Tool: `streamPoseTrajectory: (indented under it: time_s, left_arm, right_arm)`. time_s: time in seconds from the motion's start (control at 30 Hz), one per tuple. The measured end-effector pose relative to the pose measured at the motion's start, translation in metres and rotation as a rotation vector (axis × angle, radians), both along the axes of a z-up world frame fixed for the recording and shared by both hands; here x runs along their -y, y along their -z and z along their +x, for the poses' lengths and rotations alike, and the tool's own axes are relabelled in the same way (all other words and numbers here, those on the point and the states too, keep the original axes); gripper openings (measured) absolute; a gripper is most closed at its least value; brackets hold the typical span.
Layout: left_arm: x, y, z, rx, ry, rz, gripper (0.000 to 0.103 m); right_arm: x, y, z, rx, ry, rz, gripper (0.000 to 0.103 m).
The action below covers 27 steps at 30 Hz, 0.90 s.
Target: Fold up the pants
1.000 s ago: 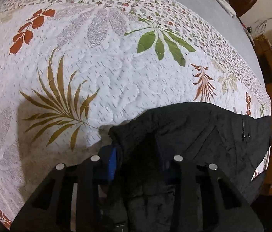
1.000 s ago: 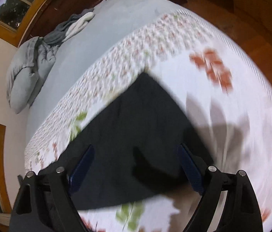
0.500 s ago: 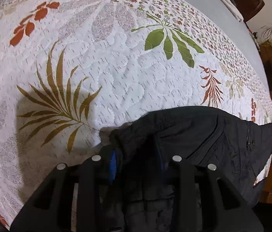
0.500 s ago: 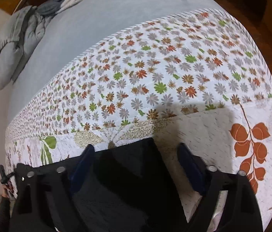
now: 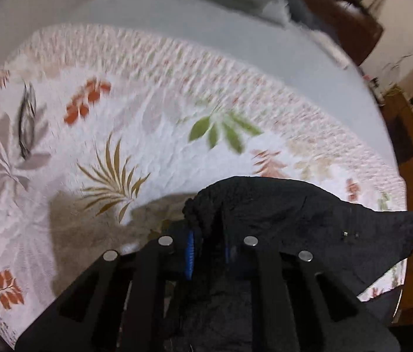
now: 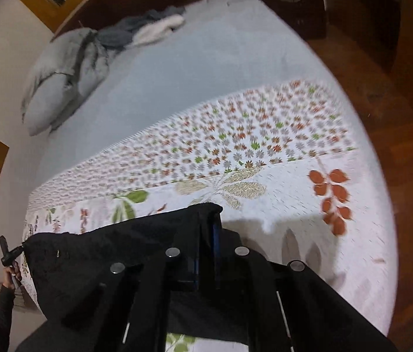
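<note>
The pants [image 5: 294, 214] are black cloth, matt and slightly fuzzy, with a coarse, bunched edge and a small shiny metal fastening. The quilt [image 5: 153, 135] beneath is white stitched cotton-like cloth, puckered and matt, printed with leaves and small flowers. Beyond it the bed sheet [image 6: 194, 67] is plain grey-blue cloth, smooth and matt, and the pillows [image 6: 59, 73] look soft and rumpled. The left gripper [image 5: 206, 249] and right gripper [image 6: 206, 252] are matt black plastic with dull silver metal pins and blue ribbed pads. The floor [image 6: 397, 111] is polished reddish wood, faintly glossy.
</note>
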<state>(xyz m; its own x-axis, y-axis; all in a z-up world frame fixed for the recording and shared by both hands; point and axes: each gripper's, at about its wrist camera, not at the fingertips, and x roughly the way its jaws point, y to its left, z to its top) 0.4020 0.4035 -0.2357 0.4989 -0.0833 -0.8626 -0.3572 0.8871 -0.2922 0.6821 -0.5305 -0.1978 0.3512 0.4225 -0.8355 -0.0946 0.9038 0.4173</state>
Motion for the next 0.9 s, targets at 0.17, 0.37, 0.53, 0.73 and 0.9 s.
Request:
streamPoseTrajectory:
  time_s: [0.17, 0.37, 0.53, 0.73, 0.9]
  left_arm:
    - [0.019, -0.055, -0.036, 0.153, 0.031, 0.025, 0.013]
    - [0.035, -0.083, -0.101, 0.256, 0.069, 0.008, 0.013]
    - [0.043, -0.084, -0.152, 0.267, 0.078, 0.011, 0.013]
    - [0.042, -0.069, -0.204, 0.241, 0.057, 0.005, 0.014]
    - [0.043, -0.053, -0.229, 0.207, 0.048, 0.002, 0.014]
  right_arm:
    - [0.021, -0.047, -0.069, 0.079, 0.042, -0.011, 0.006]
    - [0.042, -0.058, -0.179, 0.134, 0.083, 0.015, 0.006]
    - [0.059, -0.048, -0.262, 0.153, 0.150, 0.059, 0.006]
    - [0.069, -0.031, -0.326, 0.144, 0.219, 0.087, 0.006]
    - [0.072, -0.016, -0.362, 0.124, 0.254, 0.100, 0.006]
